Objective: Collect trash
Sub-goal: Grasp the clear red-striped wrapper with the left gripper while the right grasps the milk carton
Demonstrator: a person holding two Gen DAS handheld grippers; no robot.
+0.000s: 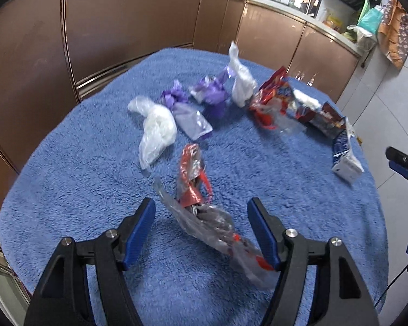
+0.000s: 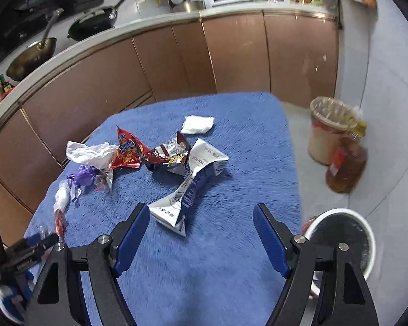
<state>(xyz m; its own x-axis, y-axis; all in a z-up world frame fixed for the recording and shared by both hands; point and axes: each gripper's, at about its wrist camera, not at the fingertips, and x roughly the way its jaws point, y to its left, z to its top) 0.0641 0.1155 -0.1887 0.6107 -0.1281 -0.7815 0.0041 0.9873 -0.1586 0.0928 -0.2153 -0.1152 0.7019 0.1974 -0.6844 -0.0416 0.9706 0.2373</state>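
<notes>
Trash lies scattered on a blue towel-covered table (image 1: 95, 190). My left gripper (image 1: 201, 212) is open, its jaws on either side of a clear and red plastic wrapper (image 1: 204, 217) that lies on the towel. Beyond it lie a white plastic bag (image 1: 155, 133), purple wrappers (image 1: 193, 108) and red snack bags (image 1: 274, 100). My right gripper (image 2: 201, 217) is open and empty, just short of a crumpled blue and white carton (image 2: 187, 190). A dark snack bag (image 2: 168, 160), a red snack bag (image 2: 127, 149) and a white tissue (image 2: 197, 125) lie further back.
A lined bin (image 2: 329, 130) stands on the floor right of the table, an oil bottle (image 2: 345, 168) beside it. A white-rimmed round bin (image 2: 342, 241) sits near the table's right front corner. Brown cabinets (image 2: 176, 62) run behind the table.
</notes>
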